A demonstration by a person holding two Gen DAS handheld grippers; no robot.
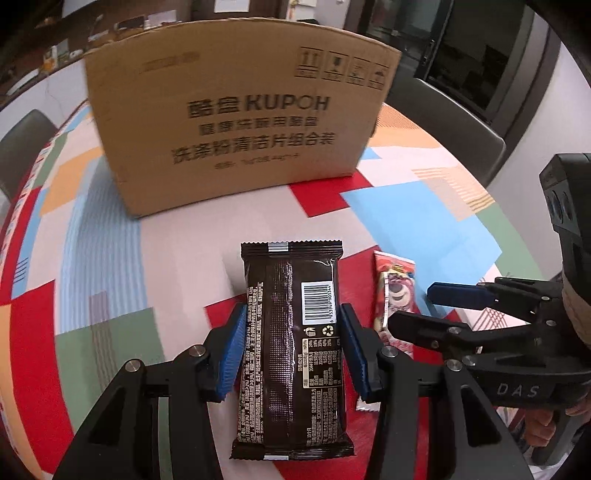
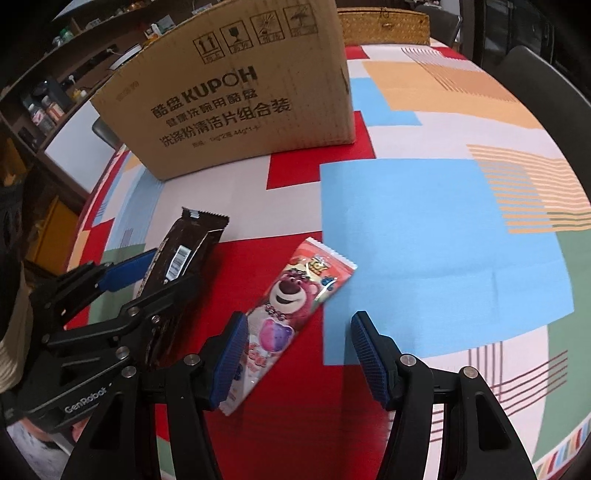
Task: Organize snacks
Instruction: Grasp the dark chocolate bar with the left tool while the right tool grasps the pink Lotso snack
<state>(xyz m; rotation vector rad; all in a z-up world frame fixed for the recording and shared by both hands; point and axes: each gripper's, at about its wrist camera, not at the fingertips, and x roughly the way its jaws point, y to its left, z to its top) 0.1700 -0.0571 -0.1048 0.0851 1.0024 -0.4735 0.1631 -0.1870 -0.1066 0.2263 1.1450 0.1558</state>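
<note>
My left gripper (image 1: 293, 347) is shut on a dark brown snack packet (image 1: 291, 332), barcode side up, held just above the table; it also shows in the right wrist view (image 2: 177, 266). A pink bear-printed snack packet (image 2: 284, 314) lies flat on the tablecloth, also seen in the left wrist view (image 1: 395, 291). My right gripper (image 2: 299, 354) is open over it, the left pad (image 2: 231, 358) above the packet's near end; it shows in the left wrist view (image 1: 421, 306) too. A cardboard box (image 1: 240, 122) stands behind, also seen in the right wrist view (image 2: 243, 88).
The table carries a patchwork tablecloth (image 2: 424, 229) of red, blue, white and green. Dark chairs (image 1: 443, 114) stand around the table. A woven basket (image 2: 384, 26) sits behind the box. Shelves with small items line the wall at left (image 2: 48, 107).
</note>
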